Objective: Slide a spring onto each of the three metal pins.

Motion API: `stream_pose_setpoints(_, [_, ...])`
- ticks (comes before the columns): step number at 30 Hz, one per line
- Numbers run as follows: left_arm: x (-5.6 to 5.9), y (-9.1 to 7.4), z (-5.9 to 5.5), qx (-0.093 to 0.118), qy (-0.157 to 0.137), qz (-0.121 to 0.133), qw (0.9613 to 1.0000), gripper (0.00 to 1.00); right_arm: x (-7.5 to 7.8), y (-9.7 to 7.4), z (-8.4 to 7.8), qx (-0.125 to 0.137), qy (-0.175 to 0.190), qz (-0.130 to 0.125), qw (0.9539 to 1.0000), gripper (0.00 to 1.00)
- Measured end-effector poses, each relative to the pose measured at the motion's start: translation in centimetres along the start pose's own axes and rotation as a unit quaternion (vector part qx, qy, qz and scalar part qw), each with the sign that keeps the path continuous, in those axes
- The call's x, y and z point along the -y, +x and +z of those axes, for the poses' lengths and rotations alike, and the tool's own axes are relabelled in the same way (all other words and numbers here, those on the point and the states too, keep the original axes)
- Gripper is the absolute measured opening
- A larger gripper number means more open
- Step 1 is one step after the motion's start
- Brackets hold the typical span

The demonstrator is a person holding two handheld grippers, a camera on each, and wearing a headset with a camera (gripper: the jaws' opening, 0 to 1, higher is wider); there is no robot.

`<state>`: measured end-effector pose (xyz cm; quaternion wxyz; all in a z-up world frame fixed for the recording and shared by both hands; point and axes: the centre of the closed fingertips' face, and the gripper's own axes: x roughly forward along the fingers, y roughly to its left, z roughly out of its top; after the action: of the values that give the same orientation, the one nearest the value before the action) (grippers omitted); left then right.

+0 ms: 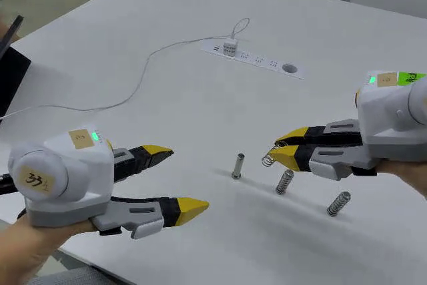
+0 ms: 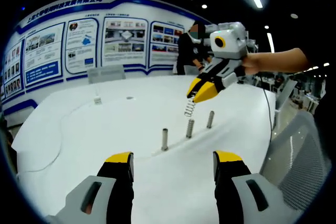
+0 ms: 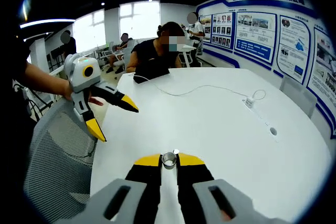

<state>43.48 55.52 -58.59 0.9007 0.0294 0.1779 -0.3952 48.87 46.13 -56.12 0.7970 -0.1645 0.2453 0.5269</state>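
Here, right gripper (image 1: 275, 149): jaws clamped on spring (image 1: 267, 159), just right of upright bare pin (image 1: 237, 165).
Left gripper (image 1: 181, 179): jaws were apart.

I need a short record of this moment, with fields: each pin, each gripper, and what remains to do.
bare pin: upright, no spring
second pin: spring on it
third pin: spring on it
right gripper: jaws shut on a loose spring, held above the table near the pins
left gripper: jaws open, empty
remaining: the loose spring is not yet on the bare pin
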Motion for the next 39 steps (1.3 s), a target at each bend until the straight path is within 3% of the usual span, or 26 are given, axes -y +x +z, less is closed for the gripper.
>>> stream_pose_setpoints(16, [-0.4,0.0,-0.3,-0.001,-0.024,0.005,0.9997,0.72,1.7,2.6,0.7,-0.004,0.016,-0.011,0.9998,0.11])
stream_pose_setpoints(25, [-0.6,0.2,-0.8,-0.005,-0.053,0.006,0.9986,0.82,1.6,4.3,0.5,-0.013,0.024,-0.010,0.9996,0.11])
stream_pose_setpoints(39, [-0.4,0.4,-1.3,-0.017,-0.051,0.003,0.9986,0.91,1.5,5.7,-0.5,-0.045,0.024,-0.010,0.9987,0.11])
